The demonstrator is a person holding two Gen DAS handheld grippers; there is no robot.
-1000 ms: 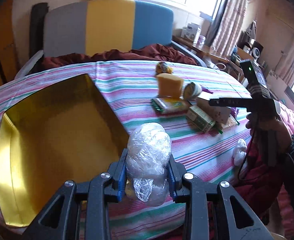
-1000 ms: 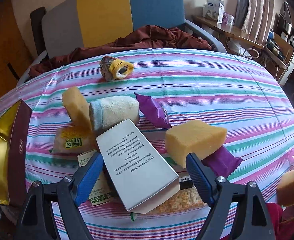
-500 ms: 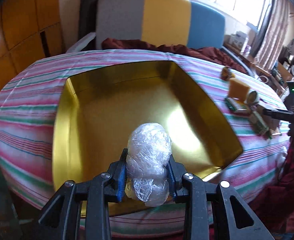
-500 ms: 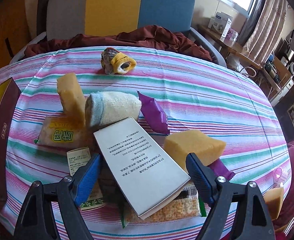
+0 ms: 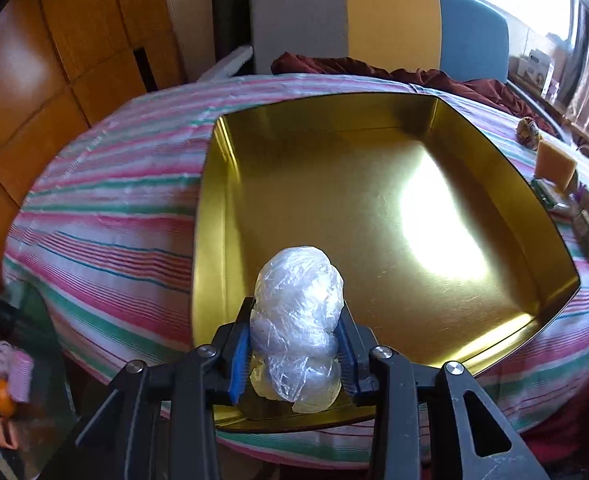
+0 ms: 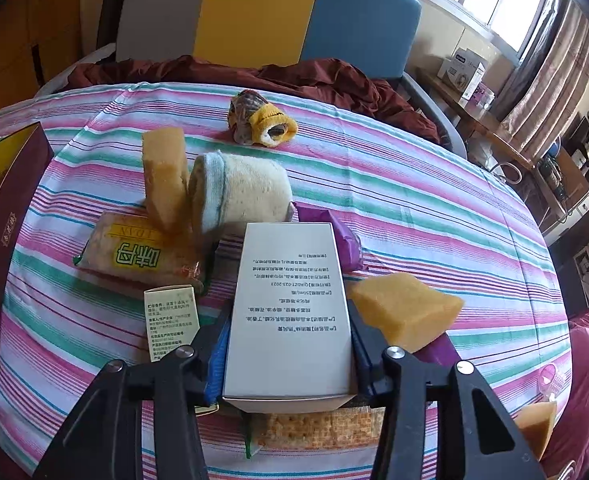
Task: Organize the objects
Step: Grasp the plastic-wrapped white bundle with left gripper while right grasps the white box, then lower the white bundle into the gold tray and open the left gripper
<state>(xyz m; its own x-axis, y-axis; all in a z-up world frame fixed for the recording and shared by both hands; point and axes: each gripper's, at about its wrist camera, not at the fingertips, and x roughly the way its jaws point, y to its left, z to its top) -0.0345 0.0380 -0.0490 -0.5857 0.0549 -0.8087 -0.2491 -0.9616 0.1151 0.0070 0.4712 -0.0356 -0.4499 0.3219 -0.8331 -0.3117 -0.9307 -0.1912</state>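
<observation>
I have the left gripper (image 5: 294, 354) low-centre in frame, jaws easing apart around the plastic-wrapped bundle (image 5: 296, 320) over the gold tray (image 5: 222, 184): release step. The right gripper (image 6: 288, 354) is closing on the white box (image 6: 290, 304); next, lift it clear.

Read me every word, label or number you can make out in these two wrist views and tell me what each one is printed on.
"味可": big green characters on the yellow snack packet.
"50ml": in the small print on the white box between the closing right gripper pads; the print faces away and the rest is too small.
Small cream box: print too small.
Maroon box side: gold characters blurred.
Left wrist view: no text.
</observation>
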